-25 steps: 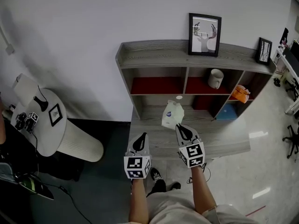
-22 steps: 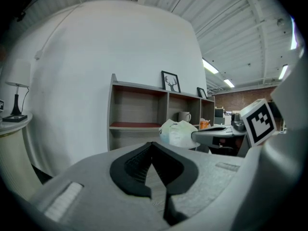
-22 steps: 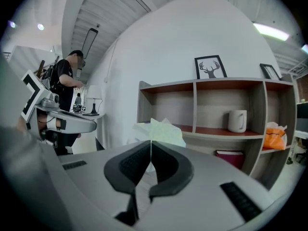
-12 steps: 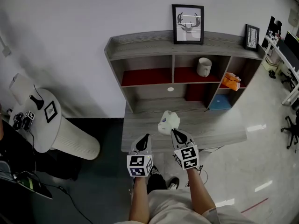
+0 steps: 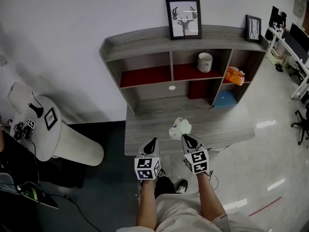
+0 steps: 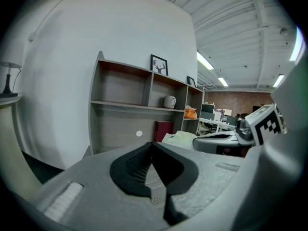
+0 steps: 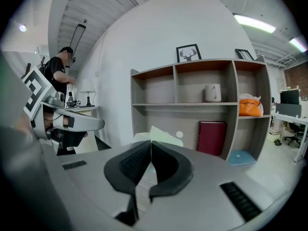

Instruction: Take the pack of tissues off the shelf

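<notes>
Grey wooden shelf (image 5: 140, 47) against a white wall (image 5: 67, 28), desk (image 5: 145, 129) in front. Fingers of the right gripper (image 5: 186, 137) are clamped on the pack of tissues (image 5: 180, 128), which hangs over the desk, clear of the shelf. Fingers of the left gripper (image 5: 153, 140) are together, empty.

right gripper (image 5: 186, 137) with pack of tissues (image 5: 180, 128) farther from shelf (image 5: 145, 38), lower, left gripper (image 5: 152, 142) lower

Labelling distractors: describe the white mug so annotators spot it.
Start at the grey shelf unit against the white wall. The middle compartment of its upper row holds the white mug, alone on red lining. Its right-hand neighbour is an orange bundle.
</notes>
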`<state>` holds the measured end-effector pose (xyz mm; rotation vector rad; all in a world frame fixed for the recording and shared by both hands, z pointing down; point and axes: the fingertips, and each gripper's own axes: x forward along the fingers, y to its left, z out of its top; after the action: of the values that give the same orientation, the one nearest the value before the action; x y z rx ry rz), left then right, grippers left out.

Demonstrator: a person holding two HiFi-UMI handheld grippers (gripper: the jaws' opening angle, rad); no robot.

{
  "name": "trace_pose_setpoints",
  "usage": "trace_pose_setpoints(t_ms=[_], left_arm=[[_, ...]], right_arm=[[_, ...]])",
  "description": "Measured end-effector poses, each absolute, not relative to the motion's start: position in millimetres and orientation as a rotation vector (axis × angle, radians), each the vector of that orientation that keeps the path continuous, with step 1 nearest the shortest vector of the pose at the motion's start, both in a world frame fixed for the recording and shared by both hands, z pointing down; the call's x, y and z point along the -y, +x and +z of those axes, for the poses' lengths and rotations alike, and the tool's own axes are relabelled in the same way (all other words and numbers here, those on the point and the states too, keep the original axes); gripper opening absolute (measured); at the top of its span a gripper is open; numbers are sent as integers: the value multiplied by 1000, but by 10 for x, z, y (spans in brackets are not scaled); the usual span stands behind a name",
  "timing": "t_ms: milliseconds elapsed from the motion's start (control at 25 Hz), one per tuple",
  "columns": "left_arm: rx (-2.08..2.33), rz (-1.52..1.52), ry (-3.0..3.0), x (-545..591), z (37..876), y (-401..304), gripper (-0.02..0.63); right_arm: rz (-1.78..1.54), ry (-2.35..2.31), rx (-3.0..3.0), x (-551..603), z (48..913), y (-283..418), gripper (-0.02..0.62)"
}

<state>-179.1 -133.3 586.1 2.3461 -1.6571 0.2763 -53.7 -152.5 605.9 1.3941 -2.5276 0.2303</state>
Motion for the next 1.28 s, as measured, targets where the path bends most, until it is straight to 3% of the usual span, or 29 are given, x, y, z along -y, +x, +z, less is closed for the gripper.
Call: trace_pose_setpoints(t_ms=[1280], left_arm=[[1652, 271, 2319, 1394, 5968, -1830, 8]], right_arm=[[248, 1373, 2493, 1636, 6190, -584, 17]])
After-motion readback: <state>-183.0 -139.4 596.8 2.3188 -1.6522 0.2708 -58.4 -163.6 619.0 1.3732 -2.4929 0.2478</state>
